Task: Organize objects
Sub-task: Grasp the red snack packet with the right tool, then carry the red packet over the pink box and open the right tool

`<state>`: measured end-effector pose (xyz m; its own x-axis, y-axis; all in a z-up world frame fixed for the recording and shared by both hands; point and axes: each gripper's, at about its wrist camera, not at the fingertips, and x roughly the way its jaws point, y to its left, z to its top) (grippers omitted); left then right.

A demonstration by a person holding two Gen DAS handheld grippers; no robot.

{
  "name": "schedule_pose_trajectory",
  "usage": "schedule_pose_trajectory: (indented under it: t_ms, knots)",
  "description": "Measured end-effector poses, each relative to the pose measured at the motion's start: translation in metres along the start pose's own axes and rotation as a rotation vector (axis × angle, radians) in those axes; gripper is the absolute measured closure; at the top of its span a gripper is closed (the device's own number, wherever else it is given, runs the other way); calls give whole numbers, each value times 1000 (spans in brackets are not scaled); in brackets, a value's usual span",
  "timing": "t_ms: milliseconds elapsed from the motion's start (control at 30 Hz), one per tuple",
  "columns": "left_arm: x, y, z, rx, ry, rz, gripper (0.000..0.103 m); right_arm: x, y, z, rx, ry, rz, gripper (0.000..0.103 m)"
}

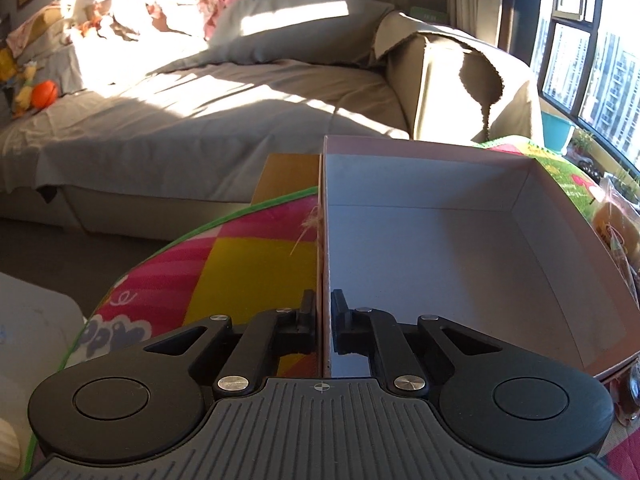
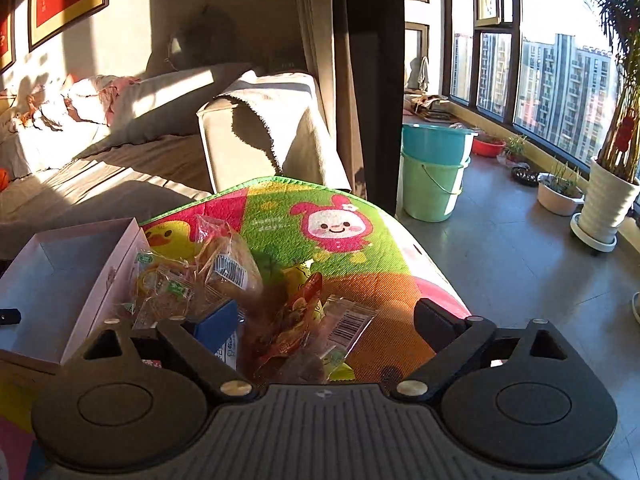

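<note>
A: Sunlit cartoon play mat (image 2: 320,216) is covering the table; a grey sofa (image 1: 200,120) is sitting behind it.

B: Left gripper (image 1: 323,312)?

A: Fingers are pinching the near wall of the pink box (image 1: 560,208), which is lying open on the mat.

B: Right gripper (image 2: 320,320)?

A: Fingers are standing wide apart over the snack packets (image 2: 224,268), which are piling just beside the box.

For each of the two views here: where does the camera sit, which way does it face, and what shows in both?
Left wrist: sits on the left gripper, faces the sofa; its fingers pinch the left wall of the empty box.
Right wrist: sits on the right gripper, open over the snack packets, faces the windows.
Shared: box, cartoon mat, sofa, teal bucket.
</note>
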<state>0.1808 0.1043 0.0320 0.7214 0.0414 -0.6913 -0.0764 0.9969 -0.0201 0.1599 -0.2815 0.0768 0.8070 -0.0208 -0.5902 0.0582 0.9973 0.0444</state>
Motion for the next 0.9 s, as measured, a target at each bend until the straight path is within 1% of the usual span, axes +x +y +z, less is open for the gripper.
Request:
schedule_pose_trajectory:
  t_ms: [33,67,133,200,267,300,400,433,467,533,733,833,900]
  knots:
    - [0,0,1,-3,2,-2,94,6,2,0,0,8,11,18]
    - [0,1,1,-7,3,-3,94,11,7,-1,-2,11,18,20]
    - [0,1,1,-10,4,-7,94,23,15,1,-15,17,11,20]
    - [0,1,0,-1,3,-15,94,38,23,1,-34,39,-8,25]
    - [-1,2,-1,1,6,-26,94,53,30,-2,-48,86,-2,39]
    - [-1,3,-2,-1,7,-31,94,59,32,-4,-50,105,-6,40]
    - [-1,4,-5,-3,10,-37,94,61,31,-8,-40,106,-27,57]
    - [0,4,-6,-4,13,-39,94,57,29,-7,-25,103,-24,74]
    - [1,5,-8,-7,18,-41,94,51,24,-5,-5,100,-4,81]
    - [3,6,-10,-15,20,-44,94,39,19,-2,17,95,34,84]
    - [2,11,-11,-37,17,-68,92,-10,14,10,12,50,54,86]
    - [2,13,-12,-41,14,-74,92,-39,22,21,-17,2,65,86]
    - [2,12,-11,-47,13,-74,92,-54,32,31,-35,-30,92,86]
